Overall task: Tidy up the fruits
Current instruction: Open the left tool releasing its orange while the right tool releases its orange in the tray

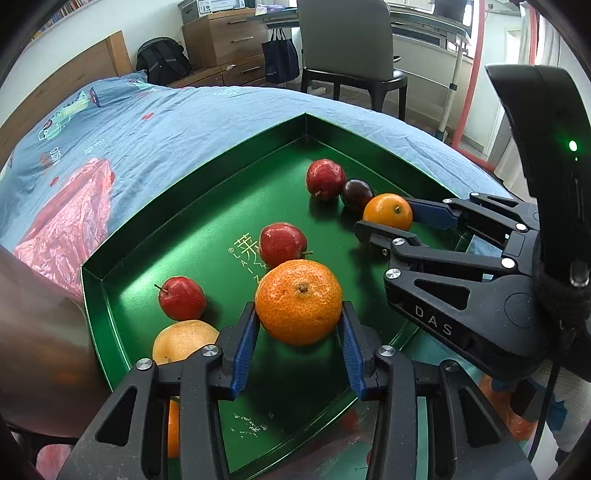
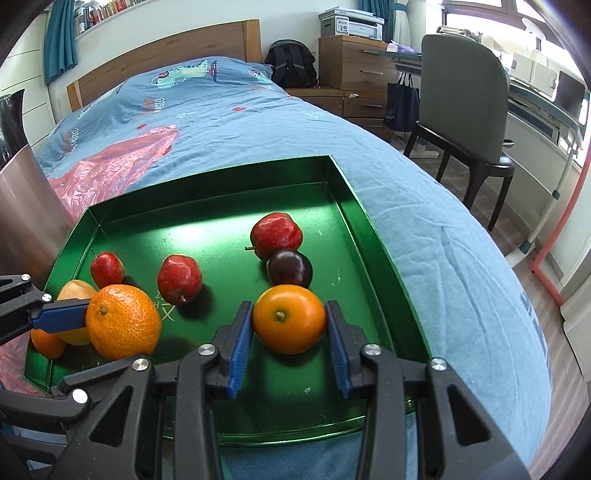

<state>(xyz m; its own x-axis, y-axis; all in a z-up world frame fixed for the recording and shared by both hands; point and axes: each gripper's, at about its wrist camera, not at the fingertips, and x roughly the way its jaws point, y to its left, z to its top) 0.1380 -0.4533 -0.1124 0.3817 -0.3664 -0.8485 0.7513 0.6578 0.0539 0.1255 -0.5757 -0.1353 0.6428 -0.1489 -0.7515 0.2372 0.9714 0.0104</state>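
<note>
Both grippers tilt steeply down over the green tray (image 2: 354, 192) on the bed (image 2: 229, 110). The left gripper (image 1: 298, 328) clasps a pebbly orange (image 1: 298, 301) near the tray's front; the right gripper (image 2: 289, 332) clasps a smooth orange (image 2: 290, 318) beside a dark plum (image 2: 289, 267). The right gripper's body reads "DAS" (image 1: 433, 320). The gold print on the tray floor is partly hidden. Three red apples lie among the fruit.

We see bright daylight from the windows (image 2: 480, 11), sheen on the green tray (image 2: 207, 229), soft shadows under the fruit, sharp centres, and fisheye bending with dark vignetted corners.
</note>
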